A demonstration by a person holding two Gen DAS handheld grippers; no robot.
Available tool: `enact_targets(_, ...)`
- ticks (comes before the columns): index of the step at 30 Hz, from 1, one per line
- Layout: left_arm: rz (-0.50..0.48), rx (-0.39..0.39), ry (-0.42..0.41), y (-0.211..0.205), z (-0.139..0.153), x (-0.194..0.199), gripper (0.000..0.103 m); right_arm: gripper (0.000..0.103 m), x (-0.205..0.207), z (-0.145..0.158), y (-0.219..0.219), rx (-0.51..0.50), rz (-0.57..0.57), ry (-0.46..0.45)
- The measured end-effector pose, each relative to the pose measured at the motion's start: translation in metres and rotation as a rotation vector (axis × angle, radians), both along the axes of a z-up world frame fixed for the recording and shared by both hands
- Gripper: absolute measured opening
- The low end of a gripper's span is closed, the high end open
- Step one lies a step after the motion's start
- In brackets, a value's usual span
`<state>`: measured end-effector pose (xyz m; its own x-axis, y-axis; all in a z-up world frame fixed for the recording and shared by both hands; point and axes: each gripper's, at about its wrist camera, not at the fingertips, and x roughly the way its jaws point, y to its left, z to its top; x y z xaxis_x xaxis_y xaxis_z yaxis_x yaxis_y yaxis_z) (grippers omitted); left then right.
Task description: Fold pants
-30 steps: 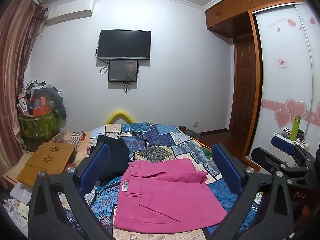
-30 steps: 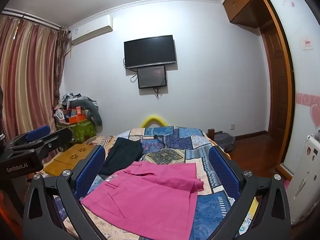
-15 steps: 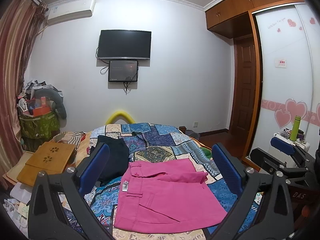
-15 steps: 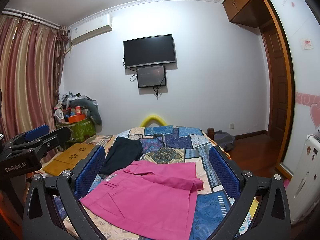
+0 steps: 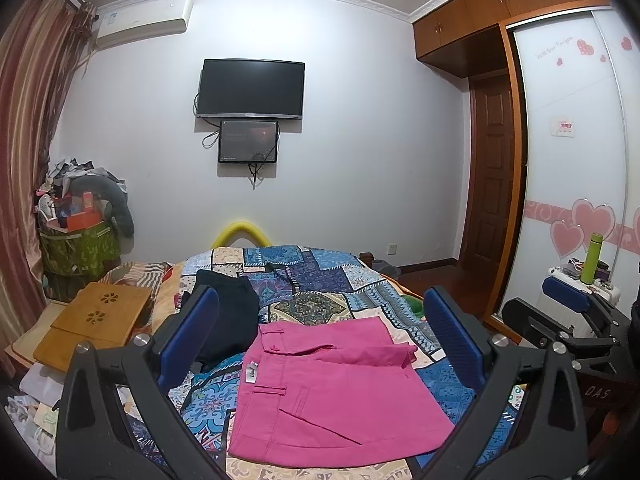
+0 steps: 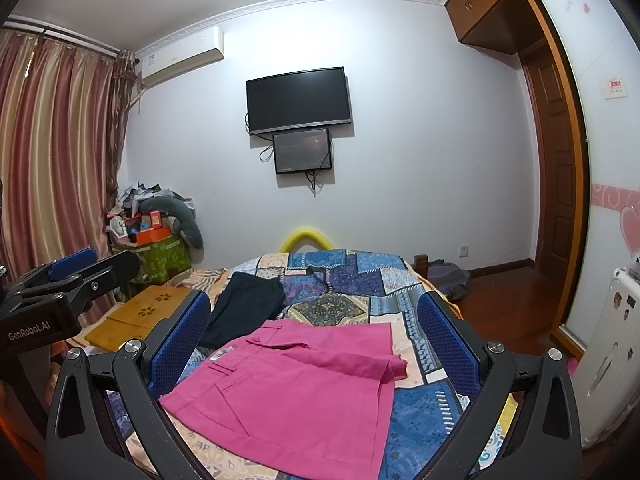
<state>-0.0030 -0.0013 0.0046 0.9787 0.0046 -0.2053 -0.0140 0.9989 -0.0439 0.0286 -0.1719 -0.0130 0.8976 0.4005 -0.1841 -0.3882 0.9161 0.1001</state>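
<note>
At the far left of the room a striped curtain (image 6: 48, 184) hung beside a heaped green basket (image 5: 78, 248), and a wooden lap tray (image 5: 96, 320) lay just beside the bed's left edge. The left gripper (image 5: 320, 344) hovered above the near end of the bed with its blue pads (image 5: 188, 336) spread wide, grasping nothing. On the patchwork bedspread (image 5: 320, 276) a dark folded garment (image 5: 228, 316) lay toward the left, and the pink pants (image 5: 336, 392) lay folded flat near the front, waistband to the left, a loose flap of cloth turned over at the right side. The right gripper (image 6: 316, 348) hung above the pants, likewise released and holding nothing. A television (image 6: 299, 100) was mounted on the far wall, and a wardrobe door with heart stickers (image 5: 576, 184) stood at the right.
</note>
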Motion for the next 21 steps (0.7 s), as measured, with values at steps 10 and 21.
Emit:
enact_targets(10,0.006,-0.005,0.002,0.0008,-0.0043,0.0043,0.103,0.103,0.0004,-0.0007,-0.0001,-0.001,-0.002,0.001)
enact_targets(21,0.007,-0.004,0.001,0.0016,-0.0049,0.0045,0.103,0.103,0.0016,-0.0031,-0.0008,0.000,-0.001,0.001)
